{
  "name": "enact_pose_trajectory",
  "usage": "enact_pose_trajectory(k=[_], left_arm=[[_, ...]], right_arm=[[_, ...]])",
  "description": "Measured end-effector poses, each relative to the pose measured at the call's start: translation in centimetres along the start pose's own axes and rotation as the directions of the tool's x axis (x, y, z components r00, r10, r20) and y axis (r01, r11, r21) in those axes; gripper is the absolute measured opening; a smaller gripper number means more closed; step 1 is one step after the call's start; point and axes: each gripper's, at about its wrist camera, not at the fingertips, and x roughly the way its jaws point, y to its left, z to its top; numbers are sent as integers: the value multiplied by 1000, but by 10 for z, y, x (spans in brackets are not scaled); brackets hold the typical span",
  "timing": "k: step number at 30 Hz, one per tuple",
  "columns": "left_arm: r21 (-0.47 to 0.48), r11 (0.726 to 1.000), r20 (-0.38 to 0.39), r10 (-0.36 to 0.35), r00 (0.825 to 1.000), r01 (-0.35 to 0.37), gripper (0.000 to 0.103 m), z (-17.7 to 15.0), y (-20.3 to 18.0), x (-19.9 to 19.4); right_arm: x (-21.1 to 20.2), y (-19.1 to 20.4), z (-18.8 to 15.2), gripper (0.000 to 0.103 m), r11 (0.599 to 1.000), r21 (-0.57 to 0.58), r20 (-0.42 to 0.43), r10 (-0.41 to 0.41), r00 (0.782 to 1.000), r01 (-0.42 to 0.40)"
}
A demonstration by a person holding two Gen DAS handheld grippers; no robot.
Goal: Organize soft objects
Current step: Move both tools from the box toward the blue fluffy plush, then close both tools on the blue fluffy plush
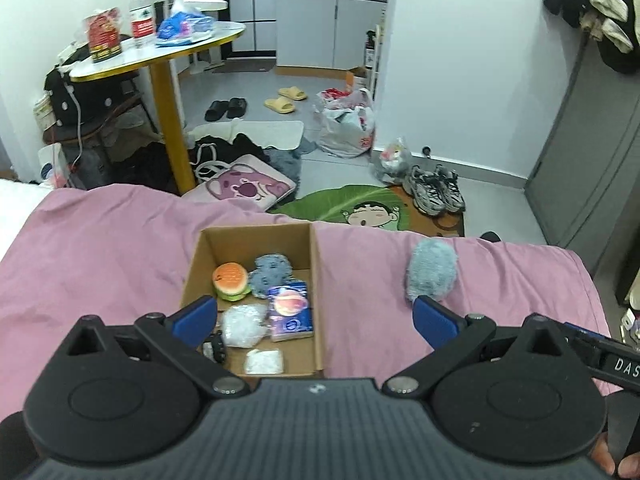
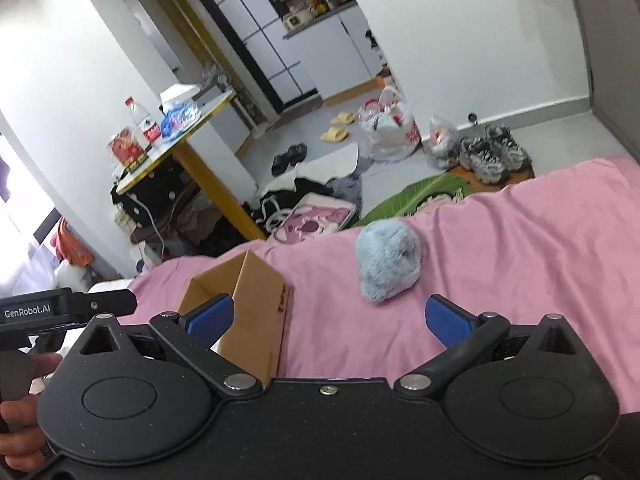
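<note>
Spread left tongs (image 1: 314,322) over cardboard box (image 1: 316,280), fluffy blue toy (image 1: 432,274) beside on pink sheet (image 1: 100,248)

I count six soft items in one cardboard box (image 1: 256,240) under my left gripper (image 1: 314,318), one blue fluffy ball (image 1: 432,274) ahead-right.

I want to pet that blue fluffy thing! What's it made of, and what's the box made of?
The fluffy blue plush looks like soft, shaggy fake fur: its whole surface is fuzzy strands and nothing shines. What is inside cannot be seen. The box looks like plain brown cardboard, matte, with thin flat walls and sharp folded corners.
</note>
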Motion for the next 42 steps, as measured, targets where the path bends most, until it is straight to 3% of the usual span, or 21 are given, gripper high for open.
enact_pose_trajectory(k=[11,22,26,30,35,39,42], left_arm=[[17,1000,-41,4,999,-3,103,4,-27,24],[15,999,-67,-32,997,33,101,13,-44,64],[9,998,-74,-59,995,60,99,19,-50,81],[6,997,-95,-82,992,83,87,27,-57,101],[-21,995,-123,-102,987,100,76,35,-61,129],[-42,994,-145,-111,983,106,70,40,-63,150],[-54,991,-156,-129,979,122,66,43,-66,166]], right_arm=[[14,-27,8,103,998,52,-19,-34,999,35],[42,-49,19,102,990,136,-62,30,998,-22],[57,-57,24,87,986,165,-82,37,996,-23],[75,-65,29,65,978,208,-124,51,991,-25],[100,-68,36,60,977,212,-158,70,985,-35],[127,-72,40,44,976,214,-194,87,977,-45],[144,-75,40,42,977,208,-215,89,973,-43]])
